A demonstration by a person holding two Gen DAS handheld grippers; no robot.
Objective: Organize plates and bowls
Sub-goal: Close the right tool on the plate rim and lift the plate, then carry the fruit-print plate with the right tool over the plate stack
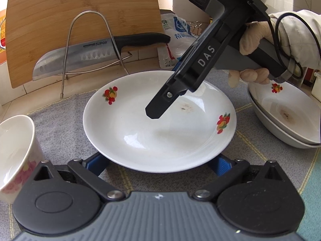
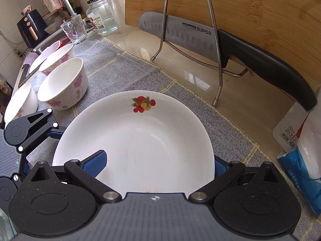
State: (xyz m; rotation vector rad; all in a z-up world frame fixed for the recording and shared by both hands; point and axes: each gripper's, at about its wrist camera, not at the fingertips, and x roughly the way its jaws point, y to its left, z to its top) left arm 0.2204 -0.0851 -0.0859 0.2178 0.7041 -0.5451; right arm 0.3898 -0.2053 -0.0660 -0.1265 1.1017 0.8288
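Right wrist view: right gripper (image 2: 158, 163) seems clamped on the plate (image 2: 136, 140); left gripper (image 1: 160, 163) spreads wide under its rim.

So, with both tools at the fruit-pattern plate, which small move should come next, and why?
Probably lift the plate slightly off the grey cloth. The right tool and left tool straddle opposite rims, and the plate stack sits close by, likely its destination.

black grippers (image 1: 154, 112), blue-padded fingers (image 2: 94, 163), "das" label, pale sleeve (image 1: 299, 32)
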